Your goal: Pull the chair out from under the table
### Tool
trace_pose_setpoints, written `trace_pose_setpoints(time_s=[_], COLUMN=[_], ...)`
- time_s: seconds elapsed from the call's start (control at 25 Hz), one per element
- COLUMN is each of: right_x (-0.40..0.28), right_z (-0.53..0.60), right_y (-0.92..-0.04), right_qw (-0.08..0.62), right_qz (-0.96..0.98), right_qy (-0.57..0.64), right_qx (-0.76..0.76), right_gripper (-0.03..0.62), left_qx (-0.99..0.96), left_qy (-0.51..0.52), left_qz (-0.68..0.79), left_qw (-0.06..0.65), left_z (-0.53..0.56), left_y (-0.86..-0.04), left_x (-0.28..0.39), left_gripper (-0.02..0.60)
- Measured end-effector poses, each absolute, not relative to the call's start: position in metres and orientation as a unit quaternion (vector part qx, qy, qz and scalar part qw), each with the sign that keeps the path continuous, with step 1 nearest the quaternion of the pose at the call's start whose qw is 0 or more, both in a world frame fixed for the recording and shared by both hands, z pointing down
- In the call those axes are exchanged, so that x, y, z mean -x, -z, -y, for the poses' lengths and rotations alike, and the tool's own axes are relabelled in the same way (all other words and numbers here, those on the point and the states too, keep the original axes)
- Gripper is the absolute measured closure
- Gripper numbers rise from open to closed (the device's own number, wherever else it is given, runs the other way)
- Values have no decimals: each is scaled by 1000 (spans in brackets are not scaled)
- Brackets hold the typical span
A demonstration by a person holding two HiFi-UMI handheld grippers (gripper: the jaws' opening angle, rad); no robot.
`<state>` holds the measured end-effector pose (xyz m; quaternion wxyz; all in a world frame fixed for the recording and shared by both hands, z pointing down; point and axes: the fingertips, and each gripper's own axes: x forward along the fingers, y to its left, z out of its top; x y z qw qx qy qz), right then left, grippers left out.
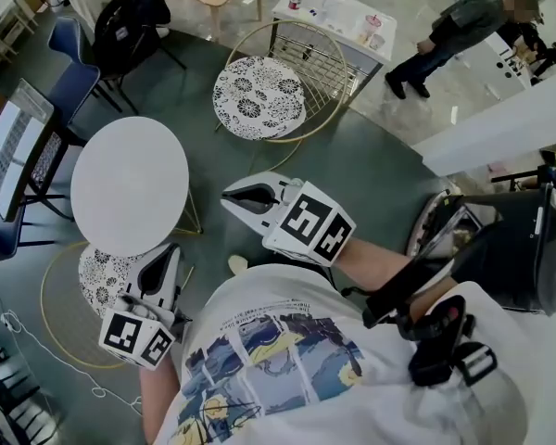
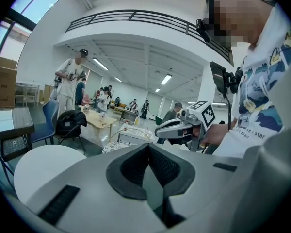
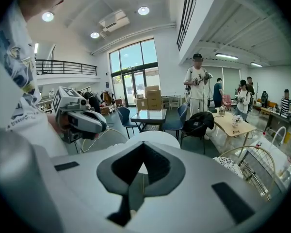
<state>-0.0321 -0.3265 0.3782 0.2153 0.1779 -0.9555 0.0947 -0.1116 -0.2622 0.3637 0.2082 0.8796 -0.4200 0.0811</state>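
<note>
With my left tongs (image 1: 170, 252) and right tongs (image 1: 232, 199) both pressed closed and holding nothing, and the chair (image 1: 97, 281) tucked under the round surface (image 1: 130, 184) at lower left, I risk slipping off its thin rim or dragging the surface along.

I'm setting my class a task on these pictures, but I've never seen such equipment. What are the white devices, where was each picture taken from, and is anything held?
A person holds two hand-held grippers, each with a marker cube. The head view looks down from the person's head: left gripper and right gripper near a round white table, its top bare. A patterned chair sits partly under it. The other two views come from cameras on the grippers. Both pairs of jaws are shut, holding nothing.
</note>
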Motion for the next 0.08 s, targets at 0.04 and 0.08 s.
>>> trace_pose_setpoints(time_s=[0.04, 0.08], right_x=[32, 33], right_z=[328, 329], right_y=[-378, -377], right_qw=[215, 215], right_qz=[955, 955], right_qy=[-94, -94], right_qx=[-179, -179], right_gripper=[585, 585], left_qx=[-879, -879], left_qy=[-82, -82], left_qz=[420, 420], left_qw=[209, 210], left_z=[262, 262], left_y=[-364, -364], left_x=[112, 112], left_gripper=[572, 572])
